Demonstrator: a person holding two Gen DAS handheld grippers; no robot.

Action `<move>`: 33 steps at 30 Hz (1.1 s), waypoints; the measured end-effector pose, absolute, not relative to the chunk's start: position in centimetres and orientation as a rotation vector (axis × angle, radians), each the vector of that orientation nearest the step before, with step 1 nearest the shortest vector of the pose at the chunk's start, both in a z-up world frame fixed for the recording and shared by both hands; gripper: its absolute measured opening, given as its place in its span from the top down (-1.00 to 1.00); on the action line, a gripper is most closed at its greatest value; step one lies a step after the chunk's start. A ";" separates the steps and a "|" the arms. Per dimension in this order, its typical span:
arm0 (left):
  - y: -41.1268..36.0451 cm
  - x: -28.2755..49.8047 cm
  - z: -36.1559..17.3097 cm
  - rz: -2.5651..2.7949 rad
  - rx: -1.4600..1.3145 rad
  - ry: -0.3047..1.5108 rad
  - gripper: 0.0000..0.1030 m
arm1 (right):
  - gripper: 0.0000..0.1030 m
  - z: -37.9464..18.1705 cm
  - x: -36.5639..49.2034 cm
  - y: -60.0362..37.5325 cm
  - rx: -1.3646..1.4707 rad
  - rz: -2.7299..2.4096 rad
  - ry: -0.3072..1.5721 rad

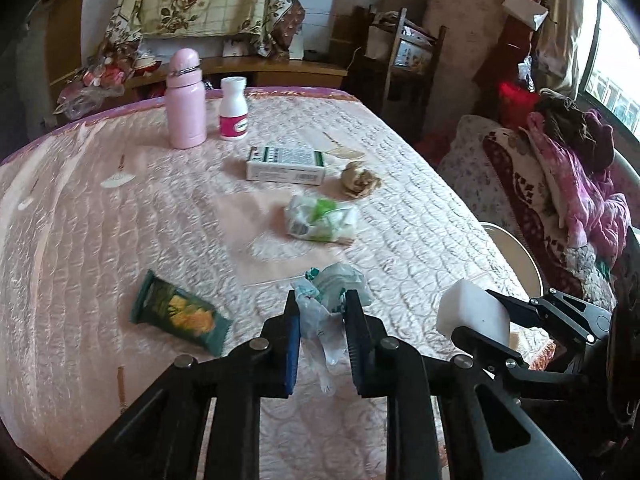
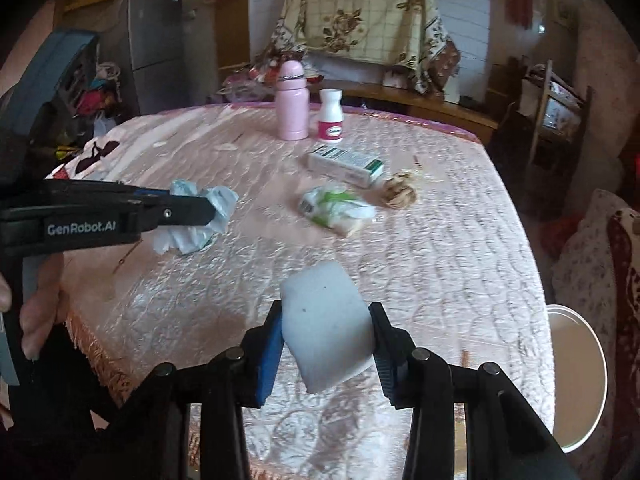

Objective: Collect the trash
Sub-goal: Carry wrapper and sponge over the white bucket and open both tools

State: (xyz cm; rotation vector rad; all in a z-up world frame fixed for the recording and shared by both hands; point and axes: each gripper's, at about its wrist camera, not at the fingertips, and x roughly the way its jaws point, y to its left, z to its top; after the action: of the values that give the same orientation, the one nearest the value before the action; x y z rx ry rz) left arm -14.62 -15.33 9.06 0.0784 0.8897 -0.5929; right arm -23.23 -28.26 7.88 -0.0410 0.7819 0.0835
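Left gripper (image 1: pixel 322 312) is clenched on a crumpled, thin, translucent plastic wrapper (image 1: pixel 332 300), held clear of the table. Right gripper (image 2: pixel 326 336) grasps a white foam block (image 2: pixel 326 320), soft-edged and matte, squeezed between its pads. Beyond the left gripper lie a crinkled green-white packet (image 1: pixel 320 218), a brown paper wad (image 1: pixel 358 181), and, to its left, a glossy green snack pack (image 1: pixel 180 314). The quilted pink tablecloth (image 1: pixel 120 240) is shiny and ribbed. A round white bin (image 2: pixel 576 380) sits right of the right gripper, below the table edge.
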 end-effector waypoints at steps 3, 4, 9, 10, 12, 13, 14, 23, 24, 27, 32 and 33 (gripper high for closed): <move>-16.2 -14.8 9.2 -0.601 0.087 0.885 0.58 | 0.15 8.2 -23.7 -29.2 -0.034 0.066 0.773; -16.5 -14.9 9.3 -0.605 0.091 0.884 0.58 | 0.15 8.2 -23.7 -29.3 -0.031 0.062 0.772; -18.0 -15.0 9.5 -0.619 0.117 0.876 0.58 | 0.15 8.4 -24.1 -30.2 -0.021 0.038 0.762; -18.4 -15.0 9.5 -0.623 0.121 0.877 0.58 | 0.15 8.4 -24.2 -30.4 -0.022 0.030 0.758; -19.3 -15.0 9.7 -0.632 0.132 0.875 0.58 | 0.15 8.4 -24.4 -30.9 -0.020 0.021 0.757; -19.7 -15.0 9.7 -0.638 0.138 0.873 0.58 | 0.15 8.4 -24.5 -31.3 -0.017 0.014 0.756; -20.2 -15.1 9.8 -0.644 0.143 0.871 0.58 | 0.15 8.4 -24.5 -31.5 -0.014 0.010 0.755; -25.1 -15.8 9.8 -0.707 0.181 0.866 0.58 | 0.15 8.4 -25.3 -35.4 0.027 -0.065 0.756; -25.7 -15.9 9.8 -0.714 0.186 0.864 0.58 | 0.15 8.4 -25.5 -36.0 0.033 -0.076 0.757; -27.5 -16.1 9.8 -0.730 0.198 0.859 0.58 | 0.15 8.3 -25.9 -37.8 0.050 -0.112 0.760; -30.2 -16.2 9.7 -0.751 0.218 0.858 0.58 | 0.15 8.4 -27.0 -41.0 0.085 -0.182 0.753; -30.9 -16.3 9.7 -0.756 0.226 0.857 0.58 | 0.15 8.5 -27.1 -41.6 0.092 -0.192 0.752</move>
State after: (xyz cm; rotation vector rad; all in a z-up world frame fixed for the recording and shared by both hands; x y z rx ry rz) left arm -16.26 -30.92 9.65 0.2261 0.8571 -0.7557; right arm -27.12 -41.59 8.46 0.0924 0.7522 -0.1922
